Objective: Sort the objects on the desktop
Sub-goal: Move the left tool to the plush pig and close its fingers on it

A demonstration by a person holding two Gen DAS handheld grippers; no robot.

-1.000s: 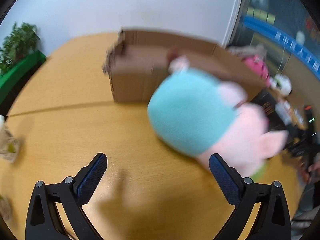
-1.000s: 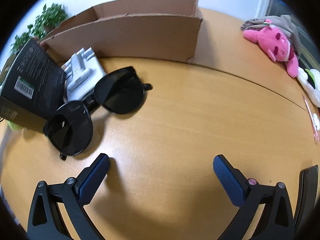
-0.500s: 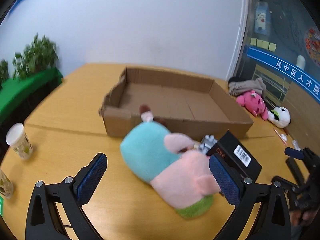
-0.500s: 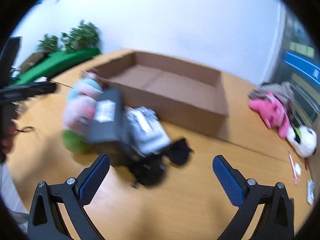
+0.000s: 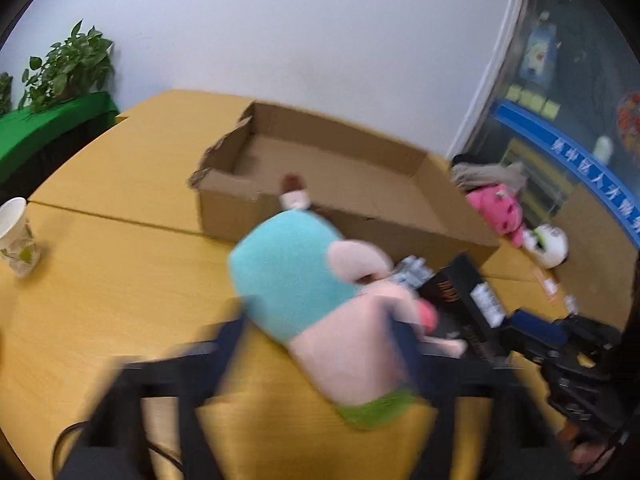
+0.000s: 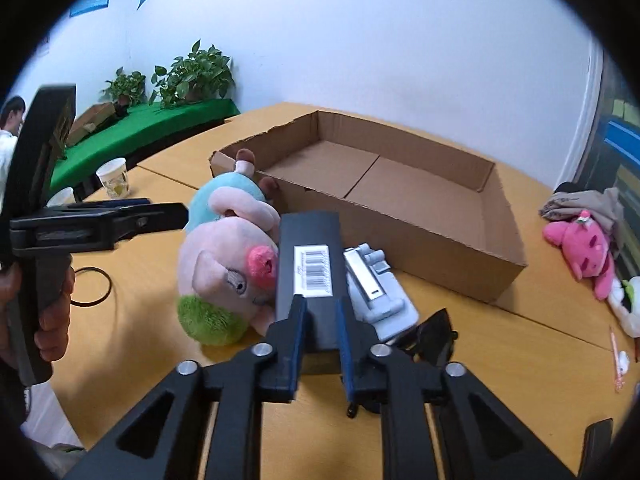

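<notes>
Centrally, one plush pig [image 6: 228, 276], soft and rounded with a teal back and green base, lies on the wooden bench [image 6: 500, 340] just in front of one open, shallow cardboard box [image 6: 400, 192]. Touching its right side stands one flat black box [image 6: 310, 264] with a barcode label; the right gripper [image 6: 320, 344] is closing its blue-padded jaws on that box's near end. Next come one grey ribbed gadget [image 6: 376, 296] and one pair of dark sunglasses [image 6: 434, 332]. The left gripper [image 5: 316, 344], blurred, is closing its jaws around the pig's pink body. Farther off: two paper cups [image 6: 114, 178], one pink plush [image 6: 584, 248], one white plush [image 5: 548, 240], two leafy plants [image 6: 196, 72].
</notes>
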